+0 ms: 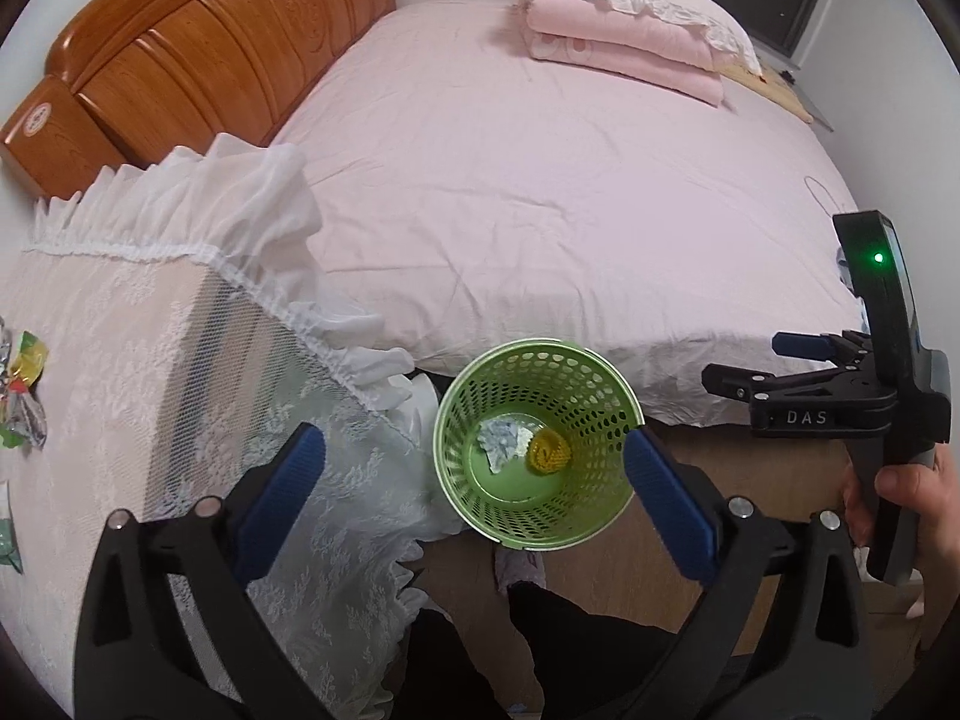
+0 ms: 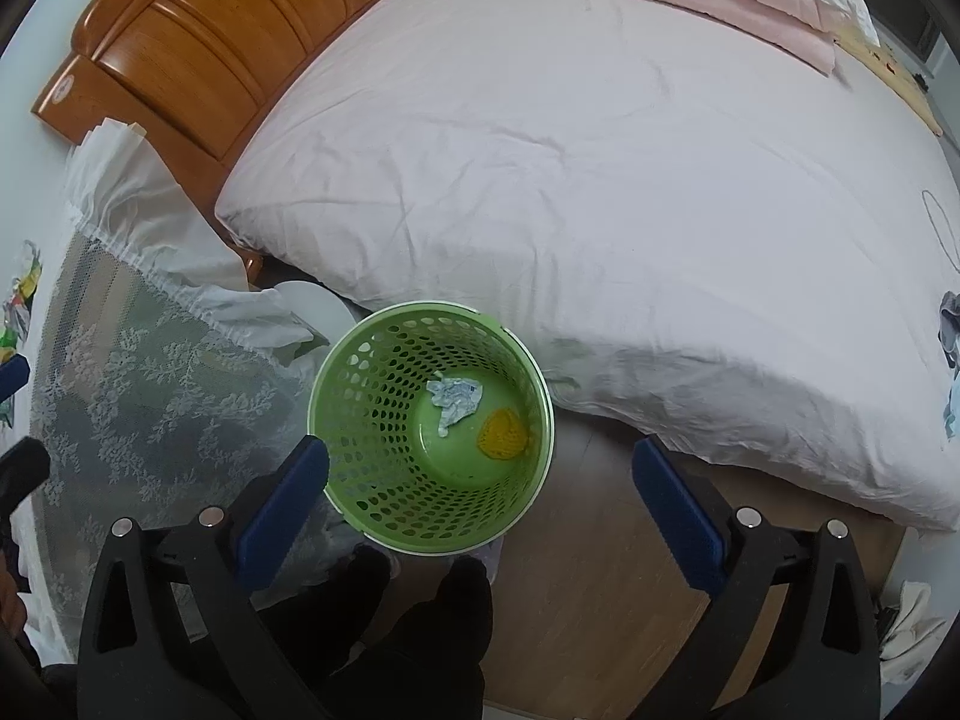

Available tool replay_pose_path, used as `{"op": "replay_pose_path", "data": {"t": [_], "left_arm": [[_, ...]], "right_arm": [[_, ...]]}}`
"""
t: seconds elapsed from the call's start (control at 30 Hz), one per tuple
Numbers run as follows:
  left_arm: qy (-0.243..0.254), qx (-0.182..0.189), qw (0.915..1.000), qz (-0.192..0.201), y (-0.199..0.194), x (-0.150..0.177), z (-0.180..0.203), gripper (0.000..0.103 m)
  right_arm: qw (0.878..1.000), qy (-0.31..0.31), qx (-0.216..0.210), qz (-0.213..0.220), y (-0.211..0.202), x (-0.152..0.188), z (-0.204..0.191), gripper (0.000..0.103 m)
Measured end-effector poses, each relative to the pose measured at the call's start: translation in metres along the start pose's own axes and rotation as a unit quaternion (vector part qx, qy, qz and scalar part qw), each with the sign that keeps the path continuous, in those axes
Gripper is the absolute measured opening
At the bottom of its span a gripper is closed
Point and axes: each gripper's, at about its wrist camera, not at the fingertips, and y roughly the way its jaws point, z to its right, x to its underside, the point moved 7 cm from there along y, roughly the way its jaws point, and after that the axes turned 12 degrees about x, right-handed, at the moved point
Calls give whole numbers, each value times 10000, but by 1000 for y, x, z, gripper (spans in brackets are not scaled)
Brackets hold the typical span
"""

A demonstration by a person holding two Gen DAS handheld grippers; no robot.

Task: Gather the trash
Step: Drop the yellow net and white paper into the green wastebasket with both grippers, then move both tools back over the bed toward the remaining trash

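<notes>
A green perforated bin stands on the floor between a lace-covered bedside table and the bed. At its bottom lie a crumpled white-and-blue paper and a yellow scrap. My left gripper hangs open over the bin, nothing between its blue pads. My right gripper is open and empty above the bin too; in the left wrist view it shows at the right, held by a hand. Several colourful wrappers lie on the bedside table.
The bed with a pink sheet fills the background, with a wooden headboard, a folded pink blanket and a pillow. The lace cloth covers the table on the left. A person's dark-clothed legs stand on the wooden floor.
</notes>
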Motion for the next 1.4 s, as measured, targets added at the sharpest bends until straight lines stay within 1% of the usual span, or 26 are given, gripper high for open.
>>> {"op": "replay_pose_path", "data": {"t": [0.07,0.13,0.23,0.3,0.37,0.4,0.47,0.5,0.6,0.67,0.77,0.83,0.97,1.07,1.17,1.23,1.33,1.4], "left_arm": [[-131,-221,9995,156,-15,0,-15,95],[-251,-490,9979,353,-35,1,-32,95],[-566,-852,9925,674,-72,5,-64,95],[-858,-1048,9869,874,-98,11,-88,95],[-1179,-1278,9787,1088,-126,21,-113,95],[-1324,-1415,9738,1191,-140,27,-124,95],[-1584,-1727,9621,1393,-168,41,-149,95],[-1700,-1880,9560,1478,-181,49,-161,95],[-2033,-2265,9383,1644,-214,76,-193,95],[-2265,-2441,9273,1709,-231,95,-212,95],[-2607,-2612,9127,1758,-249,122,-239,95],[-2833,-2664,9039,1780,-255,139,-253,95],[-3209,-2662,8915,1769,-259,167,-278,95],[-3381,-2656,8860,1735,-256,183,-292,95],[-3530,-2585,8834,1677,-248,194,-308,95],[-3573,-2620,8824,1585,-241,198,-321,95],[-3576,-2589,8848,1489,-232,202,-340,95],[-3563,-2508,8884,1444,-225,201,-353,95]], "right_arm": [[9998,-141,162,-2,-7,-2,-8,100],[9990,-358,202,162,-23,-7,-21,100],[9953,-778,21,574,-59,-21,-56,100],[9903,-1097,-187,838,-85,-30,-87,100],[9844,-1368,-365,1048,-106,-38,-116,100],[9793,-1558,-505,1192,-121,-42,-137,100],[9718,-1788,-682,1374,-139,-47,-165,100],[9661,-1956,-795,1485,-150,-50,-185,100],[9538,-2278,-1032,1666,-170,-56,-233,101],[9464,-2471,-1182,1715,-181,-56,-262,100],[9338,-2764,-1442,1758,-194,-53,-308,101],[9277,-2911,-1528,1770,-200,-49,-331,101],[9186,-3162,-1627,1721,-203,-40,-371,101],[9135,-3340,-1645,1640,-198,-35,-397,100],[9087,-3497,-1650,1576,-188,-32,-421,101],[9056,-3565,-1679,1568,-178,-33,-439,101],[9019,-3633,-1743,1554,-161,-37,-470,100],[8998,-3690,-1741,1545,-148,-42,-494,100]]}}
